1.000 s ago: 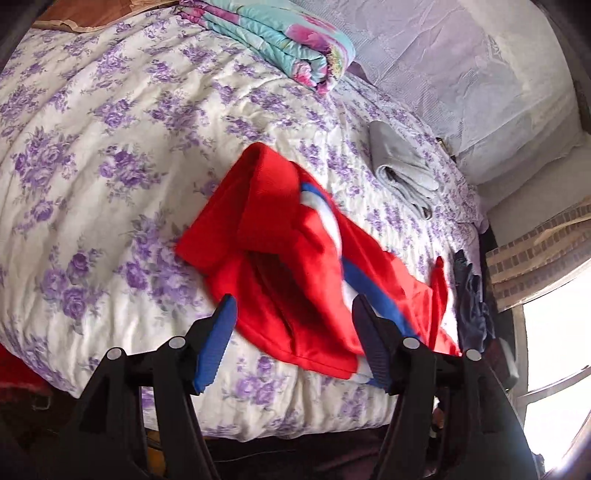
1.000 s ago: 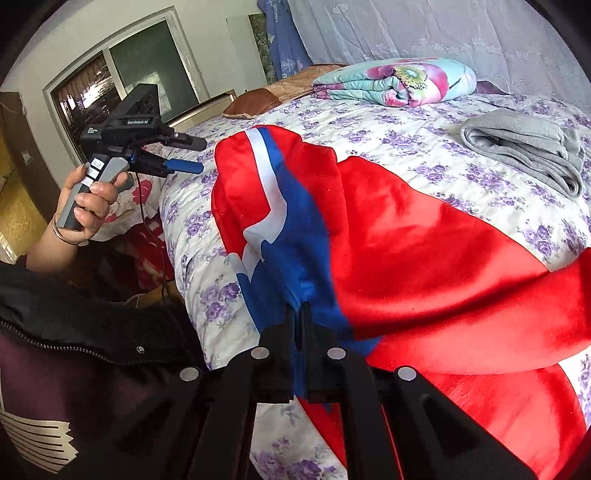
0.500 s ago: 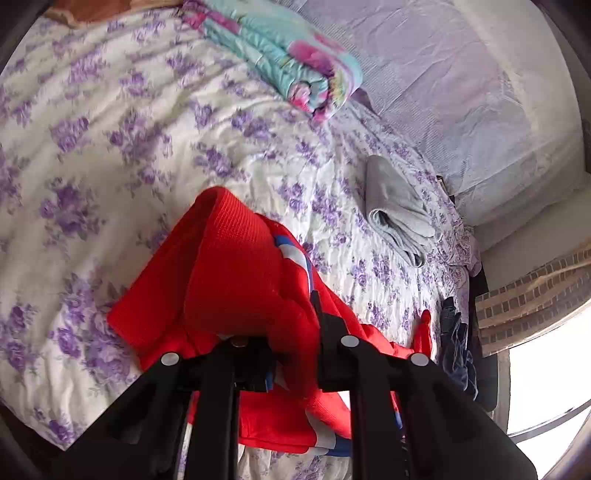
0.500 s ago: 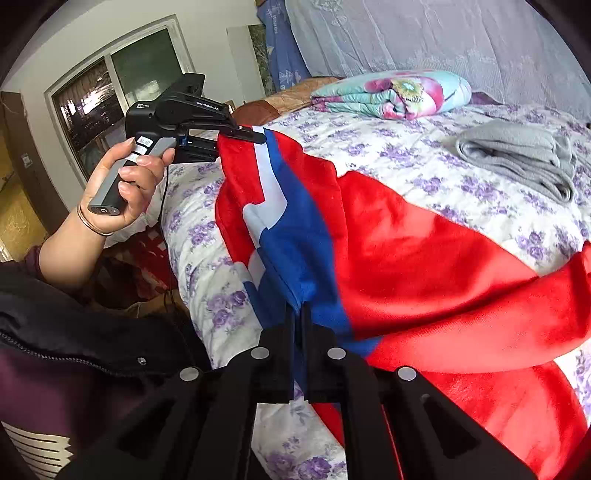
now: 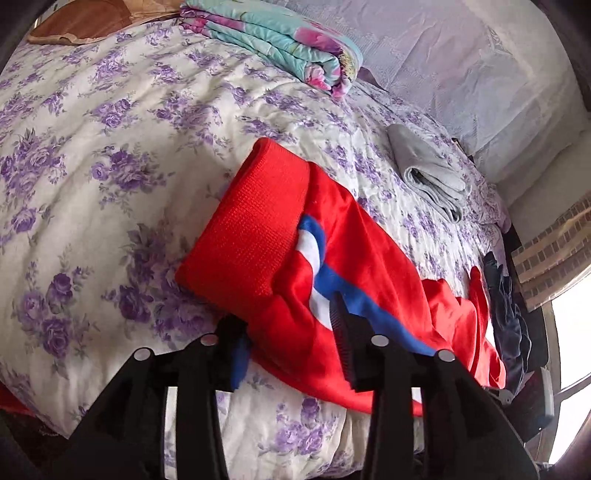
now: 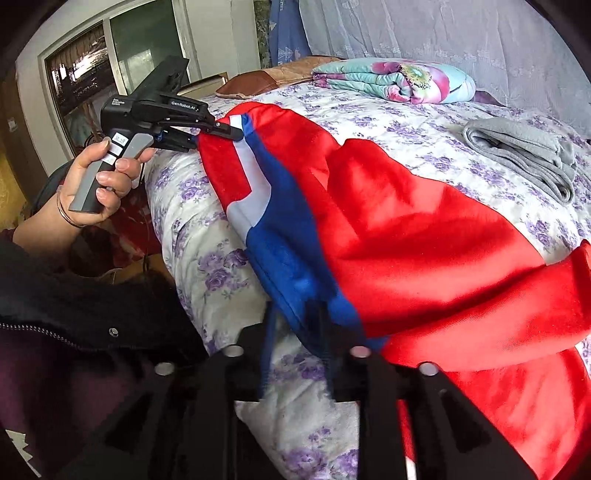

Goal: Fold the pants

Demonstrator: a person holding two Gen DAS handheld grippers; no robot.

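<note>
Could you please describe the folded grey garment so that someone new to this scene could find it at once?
Start at the purple-flowered bedspread covering the bed. Beyond the red pants, toward the far side, lies the grey garment, apart from them. It is the only plain grey piece, smaller and duller than the floral quilt behind it.

A bed (image 5: 110,155) with a white cover printed in purple flowers carries everything. Red pants (image 5: 332,258) with a blue and white stripe lie across its near edge. A folded grey cloth (image 5: 424,173) lies farther right, a folded flowered blanket (image 5: 280,40) at the far side, and a brown pillow (image 5: 85,22) far left.
</note>
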